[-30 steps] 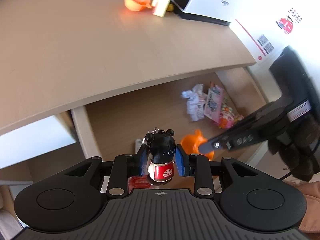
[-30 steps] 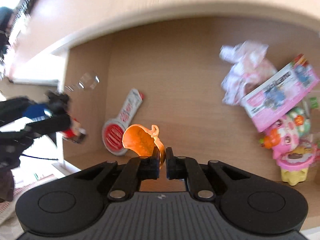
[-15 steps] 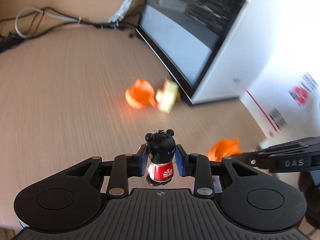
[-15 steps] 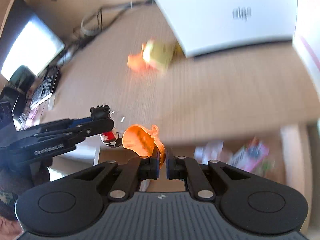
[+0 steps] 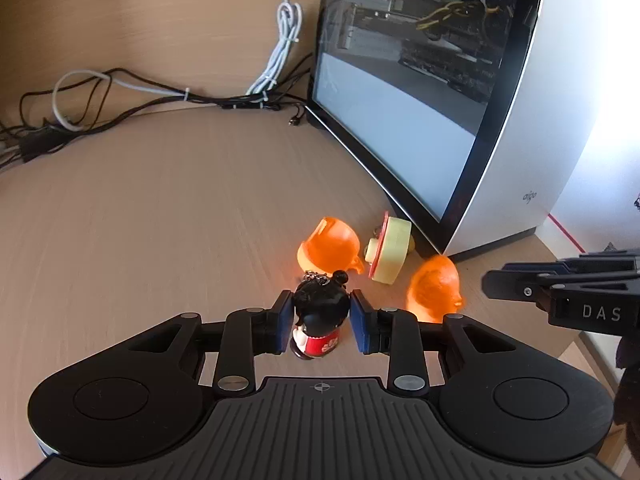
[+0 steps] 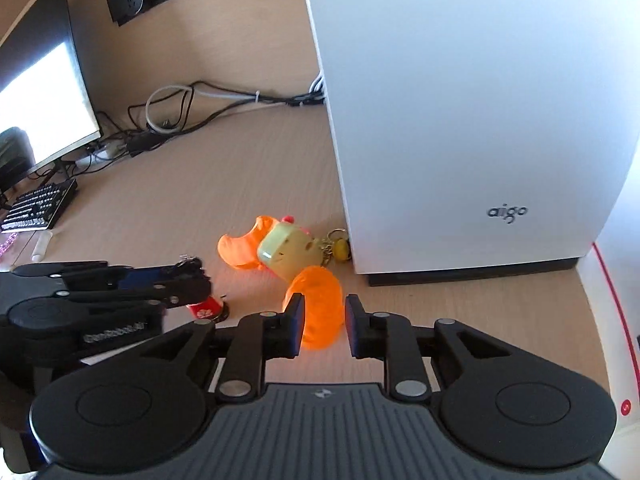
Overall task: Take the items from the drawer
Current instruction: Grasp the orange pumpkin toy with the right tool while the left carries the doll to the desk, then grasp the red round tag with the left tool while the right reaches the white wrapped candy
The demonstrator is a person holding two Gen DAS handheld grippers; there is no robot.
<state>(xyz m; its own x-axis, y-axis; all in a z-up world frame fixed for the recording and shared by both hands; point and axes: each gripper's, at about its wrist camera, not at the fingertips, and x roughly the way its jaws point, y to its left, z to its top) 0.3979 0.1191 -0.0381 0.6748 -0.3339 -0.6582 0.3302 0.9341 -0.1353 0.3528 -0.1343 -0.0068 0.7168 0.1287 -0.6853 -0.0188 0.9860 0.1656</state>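
My right gripper (image 6: 322, 326) had just been opening, its jaws released around the orange toy (image 6: 318, 304) now on the desk (image 5: 160, 220); my left gripper (image 5: 320, 326) clenched the doll keychain (image 5: 320, 320), next to set down.

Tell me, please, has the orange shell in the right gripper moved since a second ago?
Yes. The orange shell has gone from inside the drawer up onto the desk, near the white case.
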